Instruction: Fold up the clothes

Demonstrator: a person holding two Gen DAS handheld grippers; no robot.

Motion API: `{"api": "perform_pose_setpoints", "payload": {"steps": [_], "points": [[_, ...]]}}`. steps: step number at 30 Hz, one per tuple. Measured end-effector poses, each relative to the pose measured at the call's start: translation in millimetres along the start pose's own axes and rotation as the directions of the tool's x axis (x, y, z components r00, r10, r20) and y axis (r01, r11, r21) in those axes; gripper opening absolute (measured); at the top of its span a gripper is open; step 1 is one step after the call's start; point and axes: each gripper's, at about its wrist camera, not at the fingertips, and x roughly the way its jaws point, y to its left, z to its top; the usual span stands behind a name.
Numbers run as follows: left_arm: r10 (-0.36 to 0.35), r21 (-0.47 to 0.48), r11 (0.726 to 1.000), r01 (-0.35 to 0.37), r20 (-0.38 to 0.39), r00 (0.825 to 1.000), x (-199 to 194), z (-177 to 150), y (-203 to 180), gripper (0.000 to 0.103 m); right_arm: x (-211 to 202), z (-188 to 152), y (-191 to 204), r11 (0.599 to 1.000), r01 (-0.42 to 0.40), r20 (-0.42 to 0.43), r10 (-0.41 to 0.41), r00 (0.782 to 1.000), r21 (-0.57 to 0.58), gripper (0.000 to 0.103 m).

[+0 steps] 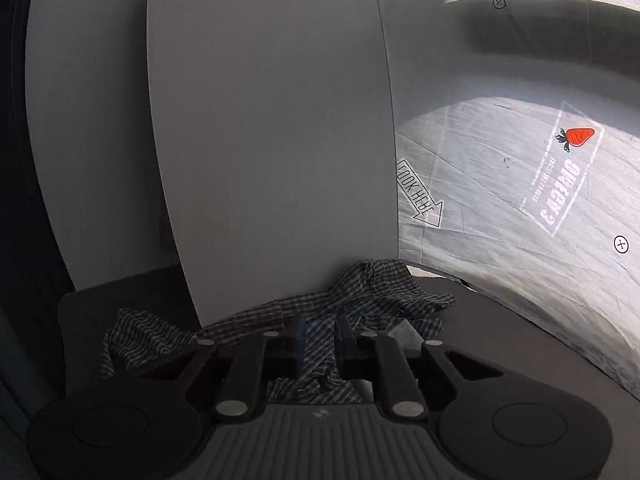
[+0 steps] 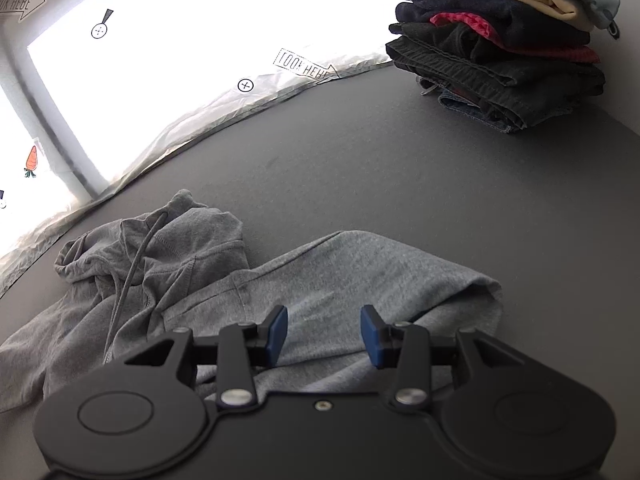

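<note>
A folded stack (image 2: 500, 48) sits at two o'clock on the desk (image 2: 360, 168), so part is done. The grey hoodie (image 2: 240, 288) lies rumpled under the wide-open right claw (image 2: 324, 330). The left claw (image 1: 320, 338) pinches a checked shirt (image 1: 360, 300), bunched and unfolded.

The right gripper (image 2: 324, 334) hangs open over a gray hoodie (image 2: 224, 280); a clothes stack (image 2: 504, 52) sits at two o'clock.

A dark grey counter (image 2: 400, 168) carries a crumpled grey hoodie (image 2: 248, 280) and, well apart, a stack of folded clothes (image 2: 504, 52).
</note>
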Motion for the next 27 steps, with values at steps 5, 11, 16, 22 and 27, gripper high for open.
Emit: {"api": "perform_pose_setpoints", "payload": {"steps": [5,11,16,22,27], "points": [[-0.178,0.146,0.966,0.214,-0.224,0.958,-24.9,-96.2,-11.4,0.035,-0.9,-6.4,23.2,0.993,-0.038,-0.019,0.037,0.999,-0.108,0.042],[-0.351,0.395,0.726,0.563,-0.491,0.797,-103.3,-220.0,-83.1,0.036,4.3,-22.3,70.1,0.892,-0.099,-0.088,0.066,0.994,-0.44,0.043],[-0.429,0.584,0.41,0.7,-0.554,0.713,-165.4,-276.1,-122.6,0.04,12.8,-34.9,89.2,0.754,-0.087,-0.082,0.044,0.996,-0.651,0.044],[-0.4,0.643,0.392,0.658,-0.525,0.752,-179.8,-285.5,-123.7,0.043,21.4,-41.9,93.4,0.621,-0.146,-0.109,0.097,0.989,-0.77,0.047],[-0.363,0.592,0.486,0.643,-0.532,0.765,-170.4,-279.2,-111.2,0.051,12.5,-40.4,79.9,0.659,-0.181,-0.082,0.178,0.981,-0.73,0.019]]}}
